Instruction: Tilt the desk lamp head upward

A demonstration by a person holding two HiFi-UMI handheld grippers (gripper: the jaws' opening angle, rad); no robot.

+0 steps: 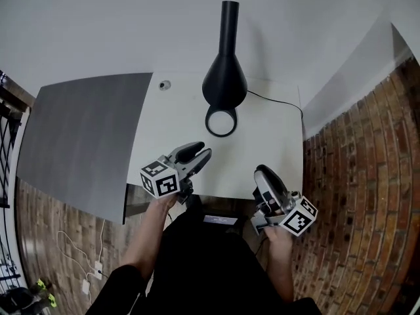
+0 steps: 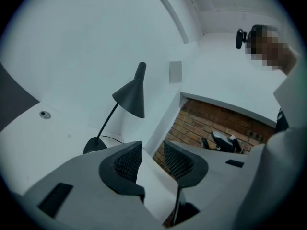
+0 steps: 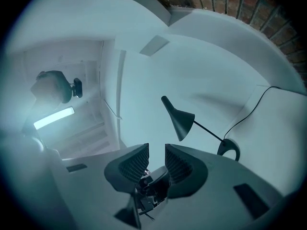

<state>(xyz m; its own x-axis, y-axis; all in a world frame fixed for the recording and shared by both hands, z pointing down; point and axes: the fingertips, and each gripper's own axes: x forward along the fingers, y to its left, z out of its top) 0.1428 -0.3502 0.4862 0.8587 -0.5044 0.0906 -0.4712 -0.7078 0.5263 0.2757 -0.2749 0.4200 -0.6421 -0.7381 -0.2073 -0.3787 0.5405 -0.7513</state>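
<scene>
Lamp head (image 1: 224, 77) sits at the far edge of the bench (image 1: 275, 140), long axis running 12 to 6. From your left gripper (image 1: 200, 153) it lies at 1 o'clock (the nearer one); from your right gripper (image 1: 261, 176), 11. Both sets of fingers apart, empty

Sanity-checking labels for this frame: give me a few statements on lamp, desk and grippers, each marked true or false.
1. The left gripper grips the lamp. False: its jaws are apart and empty, and the lamp stands clear of it.
2. The lamp stands on the desk. True.
3. The right gripper has nothing between its jaws. True.
4. The lamp's base is a solid disc. False: it is an open ring.
</scene>
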